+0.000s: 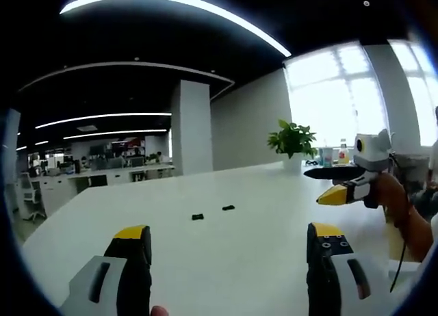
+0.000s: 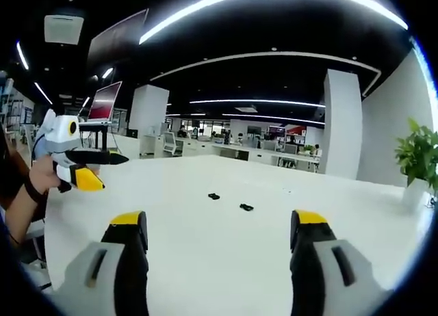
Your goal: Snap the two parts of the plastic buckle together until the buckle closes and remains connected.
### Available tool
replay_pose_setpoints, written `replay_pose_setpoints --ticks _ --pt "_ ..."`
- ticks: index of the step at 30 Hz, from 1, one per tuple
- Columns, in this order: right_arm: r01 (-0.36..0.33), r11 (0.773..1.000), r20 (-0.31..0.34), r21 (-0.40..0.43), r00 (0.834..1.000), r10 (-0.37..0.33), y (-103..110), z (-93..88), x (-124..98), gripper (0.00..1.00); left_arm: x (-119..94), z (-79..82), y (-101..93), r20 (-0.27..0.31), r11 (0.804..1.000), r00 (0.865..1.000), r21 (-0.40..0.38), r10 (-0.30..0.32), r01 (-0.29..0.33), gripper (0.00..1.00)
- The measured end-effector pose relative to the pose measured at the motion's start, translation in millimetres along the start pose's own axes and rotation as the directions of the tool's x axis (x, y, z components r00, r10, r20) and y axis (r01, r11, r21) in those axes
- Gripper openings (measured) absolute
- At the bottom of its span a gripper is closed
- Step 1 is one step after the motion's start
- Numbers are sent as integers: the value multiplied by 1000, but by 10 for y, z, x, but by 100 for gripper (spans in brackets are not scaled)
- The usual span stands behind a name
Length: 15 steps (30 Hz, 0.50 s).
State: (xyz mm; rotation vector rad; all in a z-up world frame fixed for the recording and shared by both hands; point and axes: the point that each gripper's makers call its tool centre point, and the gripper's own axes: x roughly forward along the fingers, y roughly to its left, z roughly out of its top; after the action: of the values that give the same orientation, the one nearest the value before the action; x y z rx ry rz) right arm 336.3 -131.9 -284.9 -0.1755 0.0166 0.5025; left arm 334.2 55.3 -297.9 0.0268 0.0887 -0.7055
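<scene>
Well ahead of both tongs, out on the white bench [image 1: 226, 254], lie the two black buckle parts: in the left gripper view one buckle half [image 1: 197, 216] sits just beside the other buckle half [image 1: 228, 208], apart and not joined. The right gripper view shows the same pair ahead of its jaws, with a clear gap between them. Which is the pronged piece and which the socket is too small to tell.

The left tongs [image 1: 229, 242] stand wide and hold nothing; the right tongs [image 2: 219, 228] are likewise wide and empty. In the left gripper view the right tongs come in from the right edge, lifted above the bench, with a hand [image 1: 400, 206] wrapped round the handle. Neither pair is near the pieces yet, so my reading is that the task is at the approach, with no grasp made.

The risks, as I judge them:
- The halves are small and low on a smooth top, so wide jaws coming down off-centre could skid a piece away rather than pinch it.
- Gripping a half over its mating end would block the insertion.
- Meeting the halves askew could jam the prongs or leave them only partly seated, so the buckle parts again on release.
- Lifting high could carry a piece out of sight.
</scene>
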Motion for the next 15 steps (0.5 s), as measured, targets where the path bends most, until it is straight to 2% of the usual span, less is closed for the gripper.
replay_pose_setpoints --ticks 6,9,13,15 --pt "-6 1000 5 -12 1000 6 9 77 76 86 40 26 -10 -8 1000 1000 0 -7 7 94" --pt "-16 1000 -7 -9 1000 16 19 83 145 86 56 86 -15 14 1000 1000 -13 -5 5 95" --pt "-19 1000 -4 -12 1000 19 9 99 207 86 97 68 -19 -15 1000 1000 -2 -8 7 96" --pt "-17 1000 -5 -5 1000 17 -7 94 224 86 102 83 -11 -10 1000 1000 -1 -5 5 96"
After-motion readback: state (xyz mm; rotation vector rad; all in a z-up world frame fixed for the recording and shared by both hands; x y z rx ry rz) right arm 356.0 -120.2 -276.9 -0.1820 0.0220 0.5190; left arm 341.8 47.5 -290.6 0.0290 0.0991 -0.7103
